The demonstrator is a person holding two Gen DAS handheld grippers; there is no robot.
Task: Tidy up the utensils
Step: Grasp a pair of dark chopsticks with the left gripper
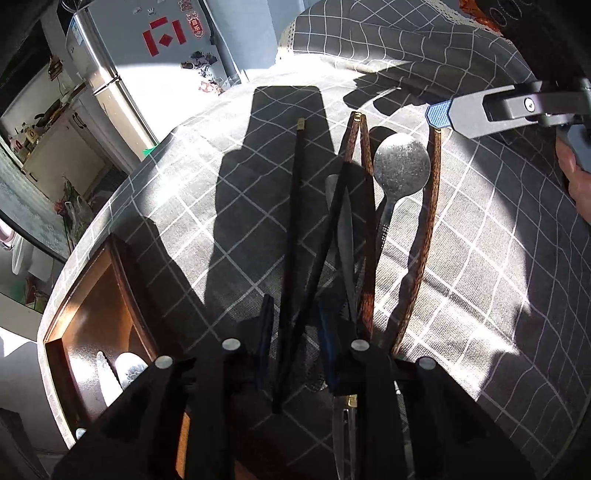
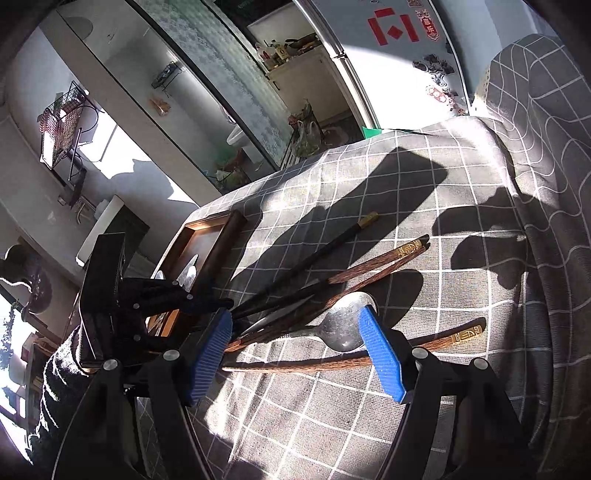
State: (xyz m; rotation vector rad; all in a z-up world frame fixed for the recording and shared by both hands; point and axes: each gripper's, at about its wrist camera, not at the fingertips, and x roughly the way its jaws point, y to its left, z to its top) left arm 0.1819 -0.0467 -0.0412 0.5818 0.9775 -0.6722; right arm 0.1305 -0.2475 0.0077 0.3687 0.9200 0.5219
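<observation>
Two black chopsticks lie on the checked tablecloth and run between the fingers of my left gripper. Its jaws stand narrow around them, with a thin gap still showing in the shadow. Beside them lie brown wooden chopsticks, a steel spoon and a knife, partly under the sticks. My right gripper hangs open and wide over a single brown chopstick and the spoon, holding nothing. My left gripper sits at the black chopsticks' near ends.
A wooden tray at the table's left edge holds a knife and a spoon. The cloth rises in a fold at the back. A fridge stands beyond the table. A person's hand holds the right gripper.
</observation>
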